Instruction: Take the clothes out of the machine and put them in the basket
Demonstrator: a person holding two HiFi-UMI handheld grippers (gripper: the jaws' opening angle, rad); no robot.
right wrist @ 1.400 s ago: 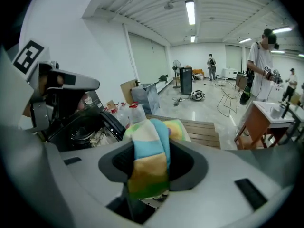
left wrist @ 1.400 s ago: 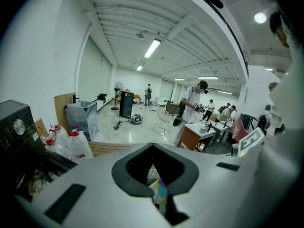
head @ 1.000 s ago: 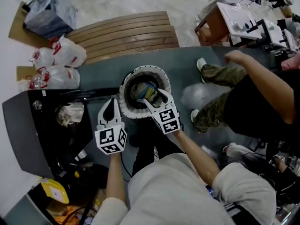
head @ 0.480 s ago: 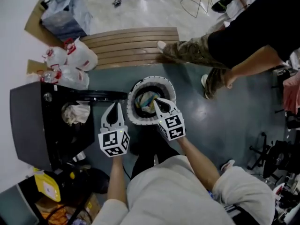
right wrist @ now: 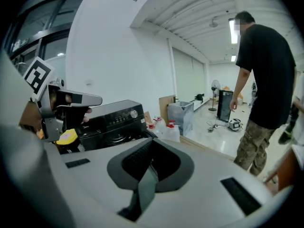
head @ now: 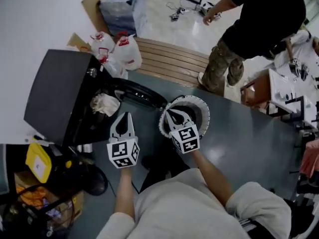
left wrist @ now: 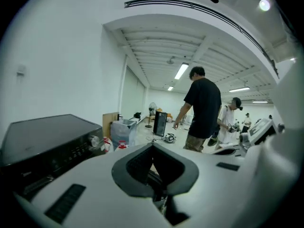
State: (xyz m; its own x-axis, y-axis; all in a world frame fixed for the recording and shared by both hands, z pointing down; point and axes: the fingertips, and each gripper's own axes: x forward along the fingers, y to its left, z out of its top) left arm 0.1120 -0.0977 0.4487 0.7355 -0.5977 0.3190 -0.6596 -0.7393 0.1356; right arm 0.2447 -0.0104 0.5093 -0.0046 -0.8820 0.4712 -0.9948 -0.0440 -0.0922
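"Black machine [head: 55, 91] still has a pale cloth [head: 104, 104] in its mouth?"

"Yes. The right tongs [head: 168, 112] let go in the basket [head: 205, 115], then shut, empty. The left tongs [head: 124, 115] are shut too. Both swung back for more."

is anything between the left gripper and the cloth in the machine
Nothing visible does. The door is swung open, and the pale cloth lies exposed at the mouth of the machine, with only open space between it and the left gripper.
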